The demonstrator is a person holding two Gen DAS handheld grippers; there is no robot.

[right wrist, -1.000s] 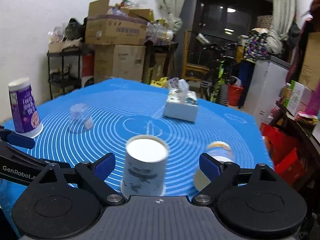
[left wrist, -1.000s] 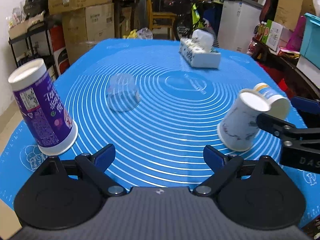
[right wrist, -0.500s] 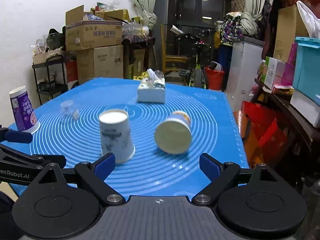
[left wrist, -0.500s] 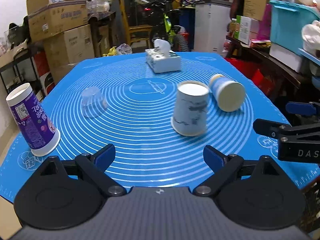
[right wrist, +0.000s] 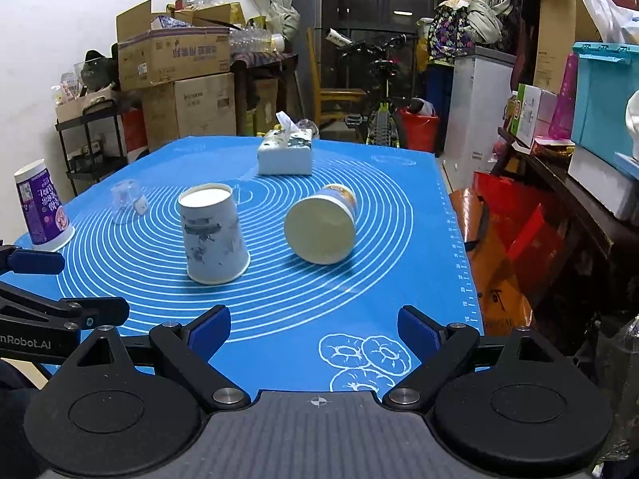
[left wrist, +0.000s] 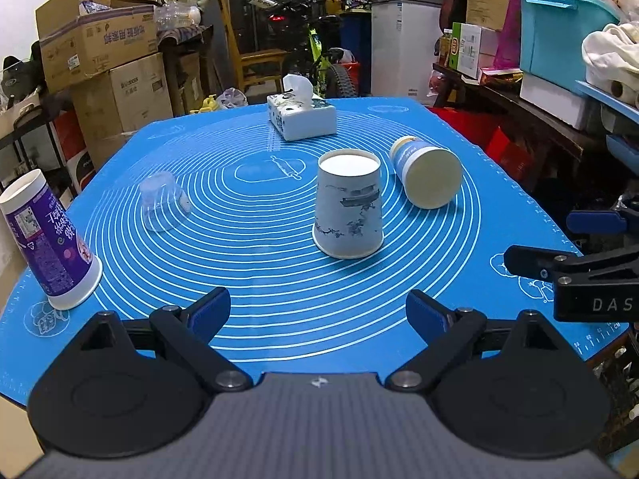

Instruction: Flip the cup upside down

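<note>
A white paper cup with ink drawings (left wrist: 348, 204) stands upside down on the blue mat (left wrist: 255, 279); it also shows in the right wrist view (right wrist: 211, 235). A blue-and-white cup (left wrist: 425, 171) lies on its side beside it, its mouth toward me, also in the right wrist view (right wrist: 321, 225). A purple cup (left wrist: 46, 239) and a clear plastic cup (left wrist: 161, 201) stand upside down at the left. My left gripper (left wrist: 317, 313) is open and empty at the mat's near edge. My right gripper (right wrist: 313, 329) is open and empty, to the right of the left one.
A tissue box (left wrist: 301, 113) sits at the far side of the mat. Cardboard boxes (left wrist: 104, 60), a bicycle (left wrist: 315, 52) and a cluttered shelf (left wrist: 559, 60) surround the table. The table's right edge (right wrist: 459, 239) drops to red bags.
Both grippers have pulled back from the cups toward the near edge. The white cup, close between the right fingers a second ago, now stands free and farther off.
</note>
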